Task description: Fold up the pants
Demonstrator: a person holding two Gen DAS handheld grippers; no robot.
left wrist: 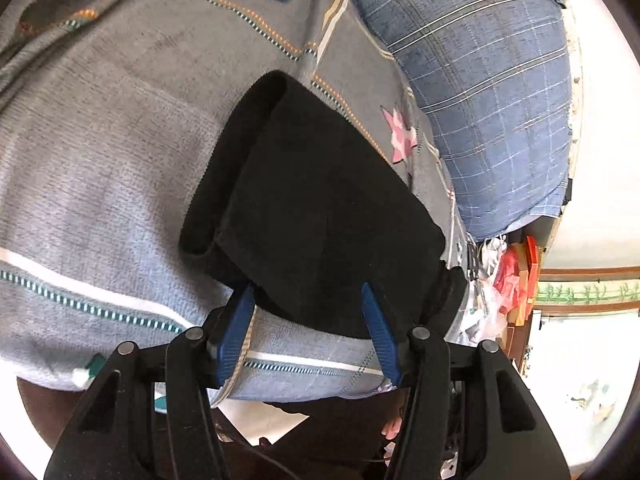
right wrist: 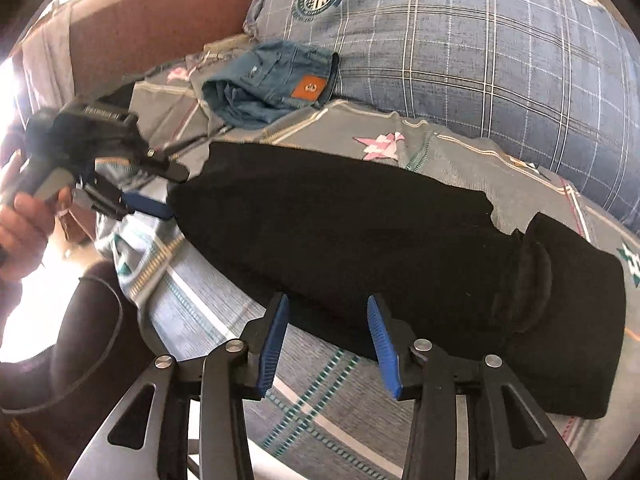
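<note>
Black pants (left wrist: pixel 320 200) lie folded lengthwise on a grey patterned bedspread (left wrist: pixel 112 160). In the left wrist view my left gripper (left wrist: pixel 308 294) is open, its blue fingers either side of the pants' near end. In the right wrist view the pants (right wrist: pixel 360 232) stretch left to right, with the waist end folded at the right. My right gripper (right wrist: pixel 328 304) is open at the pants' near long edge. The left gripper also shows in the right wrist view (right wrist: pixel 160 206), at the pants' left end.
Folded blue jeans (right wrist: pixel 272 84) with an orange patch lie behind the pants. A big blue plaid pillow (right wrist: pixel 460 40) sits at the back, also in the left wrist view (left wrist: pixel 480 100). The bed edge lies near me, with clutter (left wrist: pixel 512 280) beyond the right end.
</note>
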